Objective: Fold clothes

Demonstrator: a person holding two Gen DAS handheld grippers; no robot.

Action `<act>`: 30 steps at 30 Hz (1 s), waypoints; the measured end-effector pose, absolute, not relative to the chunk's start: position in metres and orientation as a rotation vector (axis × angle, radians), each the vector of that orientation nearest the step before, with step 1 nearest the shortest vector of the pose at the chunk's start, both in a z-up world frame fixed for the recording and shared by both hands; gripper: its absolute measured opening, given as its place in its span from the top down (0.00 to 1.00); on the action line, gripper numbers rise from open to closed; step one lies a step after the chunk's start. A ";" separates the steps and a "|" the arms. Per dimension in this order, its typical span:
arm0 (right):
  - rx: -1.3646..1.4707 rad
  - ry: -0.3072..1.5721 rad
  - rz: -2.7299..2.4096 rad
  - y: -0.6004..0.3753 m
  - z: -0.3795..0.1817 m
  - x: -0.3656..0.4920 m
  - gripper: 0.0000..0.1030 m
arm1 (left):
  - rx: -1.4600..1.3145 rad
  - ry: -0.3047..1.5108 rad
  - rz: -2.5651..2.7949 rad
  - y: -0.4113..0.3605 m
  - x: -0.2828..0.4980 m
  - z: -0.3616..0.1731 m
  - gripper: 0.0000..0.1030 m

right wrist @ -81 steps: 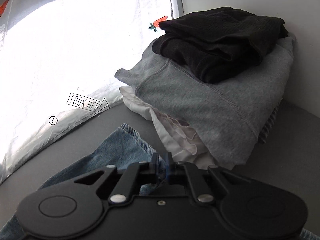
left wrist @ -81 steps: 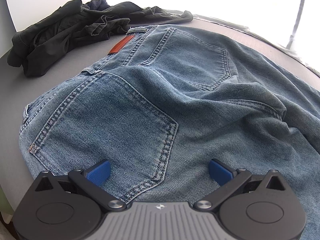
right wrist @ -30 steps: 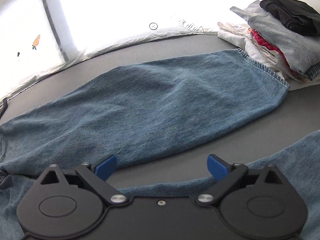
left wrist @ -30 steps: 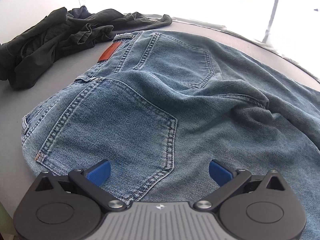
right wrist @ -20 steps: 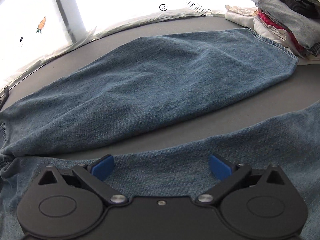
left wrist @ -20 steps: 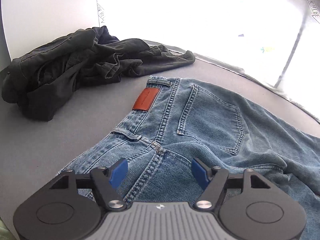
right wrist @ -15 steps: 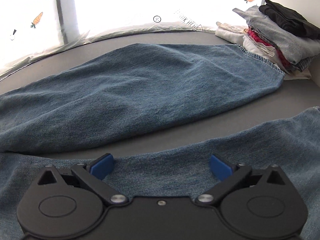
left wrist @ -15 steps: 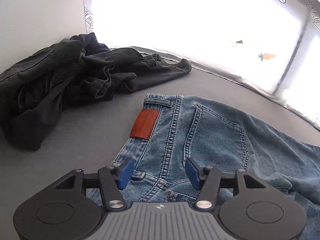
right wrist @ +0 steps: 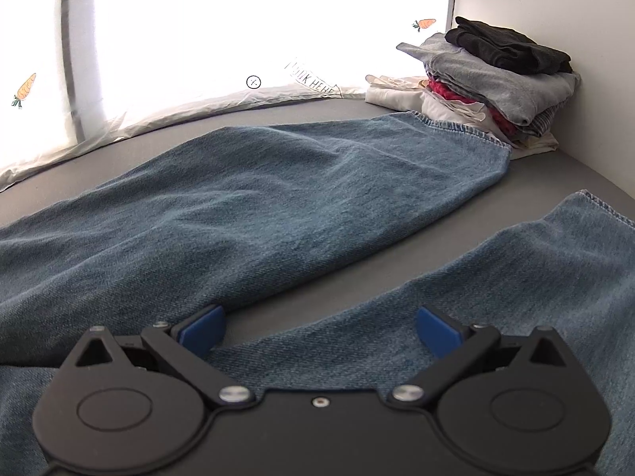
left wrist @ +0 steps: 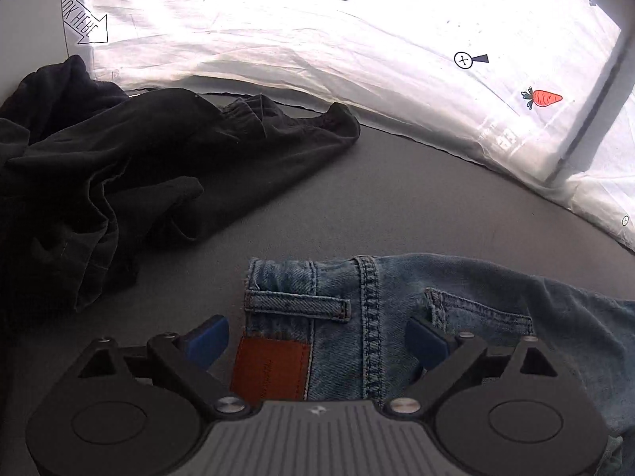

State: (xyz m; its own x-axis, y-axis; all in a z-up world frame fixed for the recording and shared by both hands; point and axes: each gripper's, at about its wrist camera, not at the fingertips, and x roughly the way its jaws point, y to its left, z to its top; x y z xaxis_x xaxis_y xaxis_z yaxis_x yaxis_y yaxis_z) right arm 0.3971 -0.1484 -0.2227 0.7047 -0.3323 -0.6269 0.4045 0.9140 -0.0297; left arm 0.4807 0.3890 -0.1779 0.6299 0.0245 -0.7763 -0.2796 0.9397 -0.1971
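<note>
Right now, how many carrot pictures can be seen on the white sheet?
3. One orange carrot picture at the right of the left wrist view; in the right wrist view, one at the far left, one above the folded clothes stack. Others may be hidden.

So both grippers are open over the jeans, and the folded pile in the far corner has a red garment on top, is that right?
Not quite. In the right wrist view the folded pile has a black garment on top; red only shows lower in the pile. The rest holds: the left gripper and right gripper are open over the jeans.

Both tools gape wide — the left tool (left wrist: 317,341) and the right tool (right wrist: 319,333) held low, holding nothing.
</note>
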 end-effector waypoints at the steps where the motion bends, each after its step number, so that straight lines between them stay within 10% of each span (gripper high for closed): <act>1: 0.113 0.674 -0.410 -0.149 -0.223 0.397 0.00 | -0.342 0.890 0.168 0.391 0.485 -0.181 0.16; 3: 0.114 0.675 -0.412 -0.148 -0.223 0.397 0.00 | -0.389 0.895 0.147 0.392 0.488 -0.183 0.31; 5: 0.115 0.676 -0.415 -0.147 -0.223 0.398 0.00 | -0.399 0.874 0.144 0.388 0.486 -0.179 0.66; 11: 0.120 0.686 -0.429 -0.149 -0.222 0.399 0.00 | -0.360 0.844 0.239 0.384 0.490 -0.169 0.82; 16: 0.125 0.684 -0.443 -0.149 -0.222 0.399 0.00 | -0.348 0.844 0.303 0.393 0.498 -0.168 0.80; 30: 0.128 0.709 -0.382 -0.157 -0.220 0.399 0.00 | -0.417 0.748 0.368 0.339 0.406 -0.119 0.32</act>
